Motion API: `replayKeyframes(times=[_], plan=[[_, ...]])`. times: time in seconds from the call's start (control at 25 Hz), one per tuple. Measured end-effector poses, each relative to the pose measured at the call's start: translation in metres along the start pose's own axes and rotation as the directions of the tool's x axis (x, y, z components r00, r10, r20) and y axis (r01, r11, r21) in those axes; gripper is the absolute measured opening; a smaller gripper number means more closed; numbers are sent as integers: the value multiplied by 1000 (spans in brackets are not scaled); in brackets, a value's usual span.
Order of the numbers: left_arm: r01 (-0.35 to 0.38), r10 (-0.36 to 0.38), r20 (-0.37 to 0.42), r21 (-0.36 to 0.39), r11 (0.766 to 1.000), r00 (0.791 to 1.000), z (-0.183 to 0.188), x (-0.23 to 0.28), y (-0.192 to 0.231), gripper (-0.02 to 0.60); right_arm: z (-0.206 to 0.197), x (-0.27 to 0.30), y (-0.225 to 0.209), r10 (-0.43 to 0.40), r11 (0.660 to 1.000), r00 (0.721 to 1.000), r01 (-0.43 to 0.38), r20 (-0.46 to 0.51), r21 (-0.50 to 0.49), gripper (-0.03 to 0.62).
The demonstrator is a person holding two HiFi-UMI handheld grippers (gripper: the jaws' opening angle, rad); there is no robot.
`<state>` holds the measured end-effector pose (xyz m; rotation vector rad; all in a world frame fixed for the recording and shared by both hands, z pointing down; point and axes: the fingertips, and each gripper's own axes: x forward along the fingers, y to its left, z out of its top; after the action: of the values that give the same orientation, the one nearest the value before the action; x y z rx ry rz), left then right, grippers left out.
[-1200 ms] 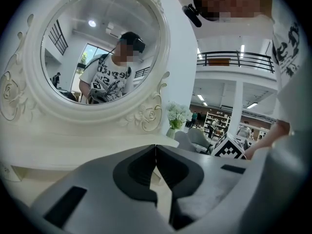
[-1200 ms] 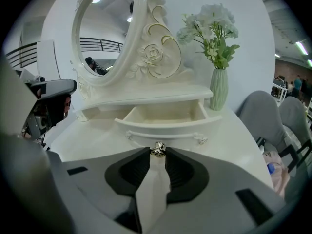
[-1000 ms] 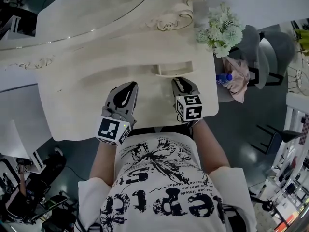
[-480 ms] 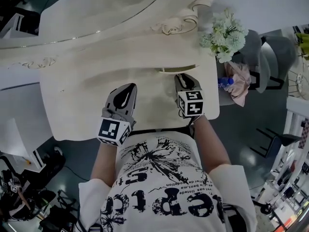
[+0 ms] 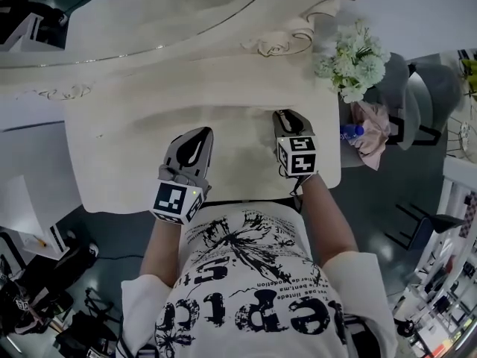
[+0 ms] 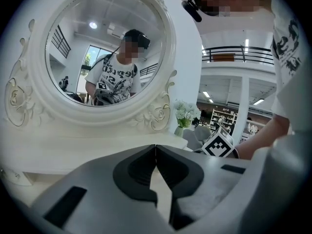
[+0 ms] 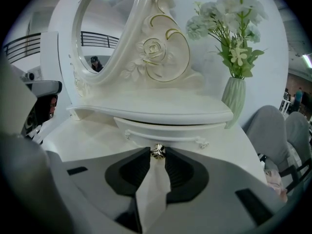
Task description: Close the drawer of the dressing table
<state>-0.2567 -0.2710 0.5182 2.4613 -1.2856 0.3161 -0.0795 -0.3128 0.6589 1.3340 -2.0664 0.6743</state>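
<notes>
I am working the last part of the closing push. My right gripper (image 5: 284,115) is clamping its jaws on the small silver metal knob (image 7: 157,151) at the middle of the shallow cream-white drawer (image 7: 168,130), with the knob sitting right between the tips in the right gripper view. The drawer is lying under the curved cream upper shelf (image 7: 156,112) of the ornate cream-white dressing table (image 5: 119,166). Its front is showing just below the shelf's edge, and in the head view no part of it is sticking out over the table top. I am judging it almost home, though I cannot tell whether it is fully seated.

My left gripper (image 6: 155,150) is doing nothing for the task. Its jaws are pressed together on empty air, and it is hovering over the bare table top to the left of the right one, pointing toward the oval carved-frame mirror (image 6: 102,48).

For the next move I am thinking of a short, straight push along the drawer's own line until the front stops against the carcass, keeping the knob level so the drawer is not skewing. After that I would be parting the right jaws and drawing back along the same line. The ribbed pale green vase of white flowers (image 7: 235,101) is standing on the shelf's right end, near my approach, so I am planning to avoid any sideways swing there.
</notes>
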Motion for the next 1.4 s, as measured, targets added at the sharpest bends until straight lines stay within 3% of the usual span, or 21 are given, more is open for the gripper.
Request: replayKeyframes(times=[0.8, 1.08, 1.24, 1.4], plan=[[-35, 35, 5, -5, 999, 999, -1, -12, 6, 18, 18, 10, -2, 3, 1000, 1000, -3, 20, 24, 109], [-48, 48, 33, 1, 999, 998, 8, -22, 4, 18, 20, -30, 2, -53, 997, 998, 55, 31, -56, 129], [-44, 44, 43, 5, 999, 998, 11, -24, -1, 18, 37, -58, 19, -27, 995, 994, 37, 106, -90, 118], [-27, 26, 74, 13, 1000, 997, 23, -27, -6, 18, 73, -89, 30, -6, 997, 970, 23, 244, -68, 42]])
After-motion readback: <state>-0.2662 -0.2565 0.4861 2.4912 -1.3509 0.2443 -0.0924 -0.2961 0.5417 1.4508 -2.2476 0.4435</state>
